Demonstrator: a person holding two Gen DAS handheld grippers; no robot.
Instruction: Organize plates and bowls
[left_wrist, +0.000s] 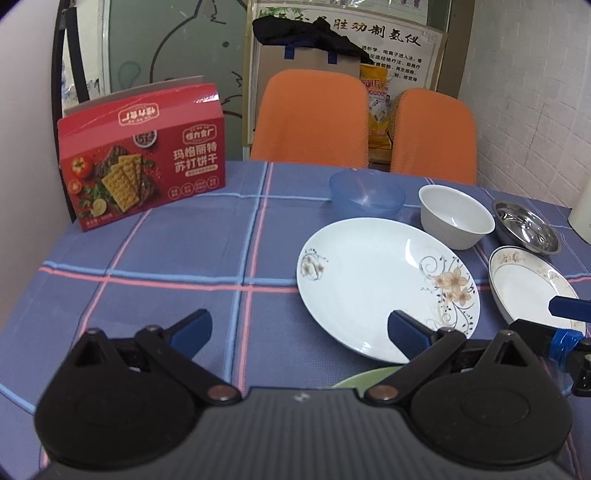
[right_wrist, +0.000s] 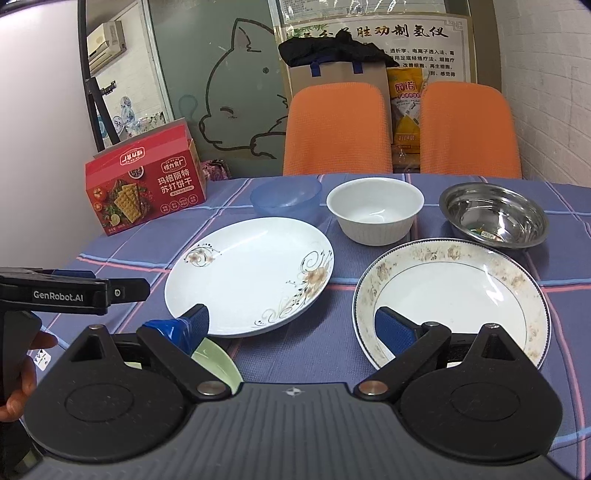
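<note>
1. Plainly, the large white plate (right_wrist: 249, 275) with brown flower sprays lies flat mid-counter; beside it, toward the counter's right edge, sits a deeper white plate (right_wrist: 452, 302) with a worn, speckled rim.
2. Along the far edge stand a blue plastic bowl (right_wrist: 286, 199), a white bowl (right_wrist: 375, 208) and a steel bowl (right_wrist: 493, 214), all upright and apart.
3. A pale green dish (right_wrist: 218, 360) shows at the near edge, mostly hidden.
4. The left gripper (left_wrist: 299, 334) gapes wide, holding nothing.
5. The right gripper (right_wrist: 291, 328) is likewise spread wide, empty, its right finger overlapping the speckled plate's near rim in view.
</note>
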